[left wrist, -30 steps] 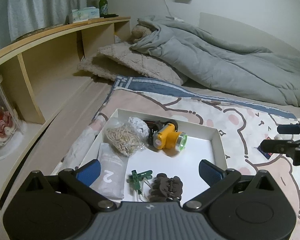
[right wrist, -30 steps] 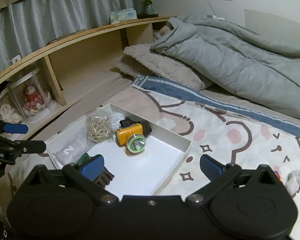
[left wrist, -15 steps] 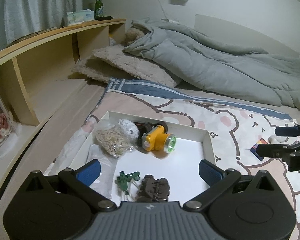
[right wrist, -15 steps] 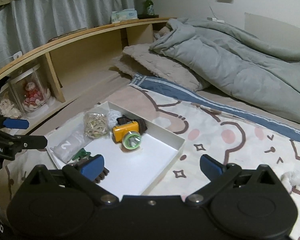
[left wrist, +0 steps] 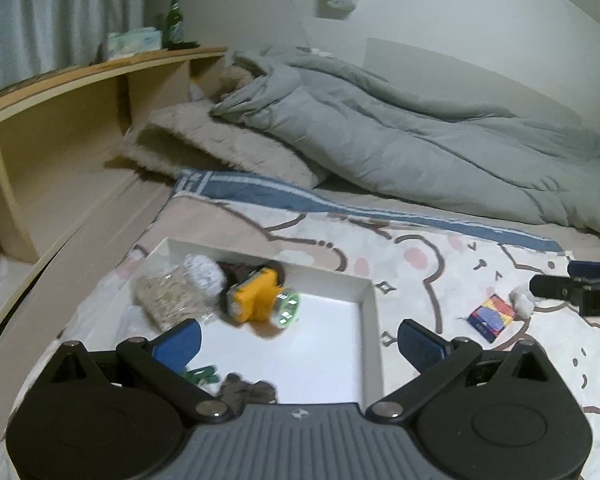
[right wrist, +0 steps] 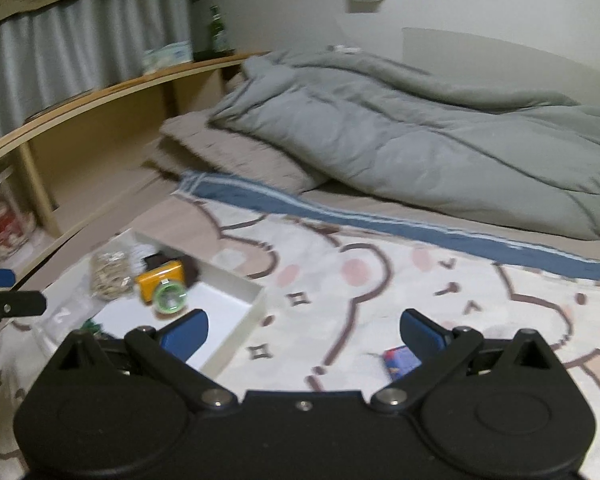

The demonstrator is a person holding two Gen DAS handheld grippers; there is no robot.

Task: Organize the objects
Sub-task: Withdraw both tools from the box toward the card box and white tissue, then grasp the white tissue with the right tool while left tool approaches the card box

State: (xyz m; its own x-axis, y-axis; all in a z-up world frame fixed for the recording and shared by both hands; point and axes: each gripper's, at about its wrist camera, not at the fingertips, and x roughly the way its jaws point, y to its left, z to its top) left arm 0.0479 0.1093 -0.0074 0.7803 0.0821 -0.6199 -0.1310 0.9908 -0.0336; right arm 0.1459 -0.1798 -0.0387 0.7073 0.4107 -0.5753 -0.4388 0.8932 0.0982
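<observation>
Left hand-held gripper (left wrist: pixel 298 342) released, empty, hovering over white tray (left wrist: pixel 370 320) on the bed. Tray holds yellow headlamp (left wrist: pixel 260 298) and bag of rubber bands (left wrist: pixel 166 300). Right hand-held gripper (right wrist: pixel 302 330) also released, empty; small blue box (right wrist: pixel 396 360) on bedsheet (right wrist: pixel 380 280) just beside its right finger.

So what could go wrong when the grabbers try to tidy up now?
The small blue and red box lies on the soft cartoon-print blanket, so it might sink or slide when the open right gripper pinches it. The white cardboard tray is already crowded on its left by the yellow headlamp, which could get knocked.
</observation>
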